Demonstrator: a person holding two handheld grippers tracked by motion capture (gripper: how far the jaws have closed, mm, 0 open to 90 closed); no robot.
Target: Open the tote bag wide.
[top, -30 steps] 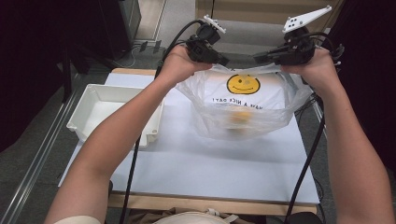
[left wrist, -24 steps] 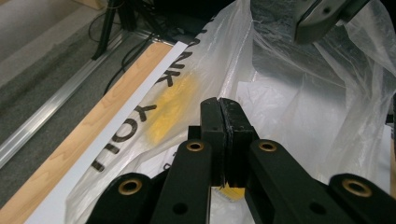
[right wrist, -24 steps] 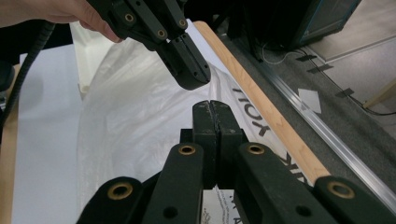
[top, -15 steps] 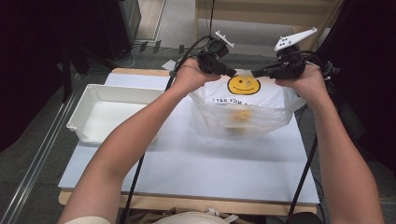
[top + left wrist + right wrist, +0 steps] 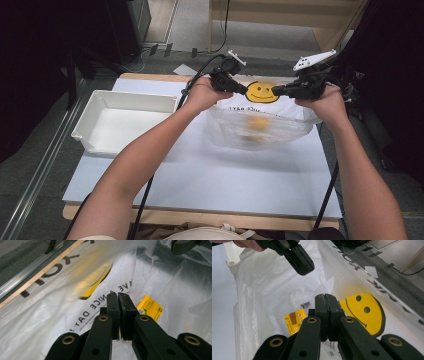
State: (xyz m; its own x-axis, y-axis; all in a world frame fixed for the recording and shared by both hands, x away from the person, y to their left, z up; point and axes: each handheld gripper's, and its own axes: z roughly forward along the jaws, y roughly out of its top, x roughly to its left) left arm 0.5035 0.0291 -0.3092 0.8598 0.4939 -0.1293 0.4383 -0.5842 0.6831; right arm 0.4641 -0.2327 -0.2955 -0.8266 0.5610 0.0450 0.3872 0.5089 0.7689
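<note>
A clear plastic bag (image 5: pixel 280 131) with a yellow smiley face (image 5: pixel 261 92) sags on the white table (image 5: pixel 200 175), its top edge stretched between my two grippers. My left gripper (image 5: pixel 242 90) is shut, pinching the bag's top at the left of the smiley. My right gripper (image 5: pixel 276 91) is shut on the bag's top at the right. A yellow packet (image 5: pixel 150 307) lies inside the bag (image 5: pixel 50 322); the packet (image 5: pixel 294 320) shows beside the shut jaws in the right gripper view, where the left gripper (image 5: pixel 304 268) hangs above the bag's mouth.
A white tray (image 5: pixel 95 142) with nothing in it stands at the table's left. Black cables trail from both grippers across the table and past its edges. Beyond the table's far edge lie the floor and a wooden frame (image 5: pixel 280 20).
Both hands have come down and away from me with the bag held between them. The bag has sunk and now slumps flatter on the table.
</note>
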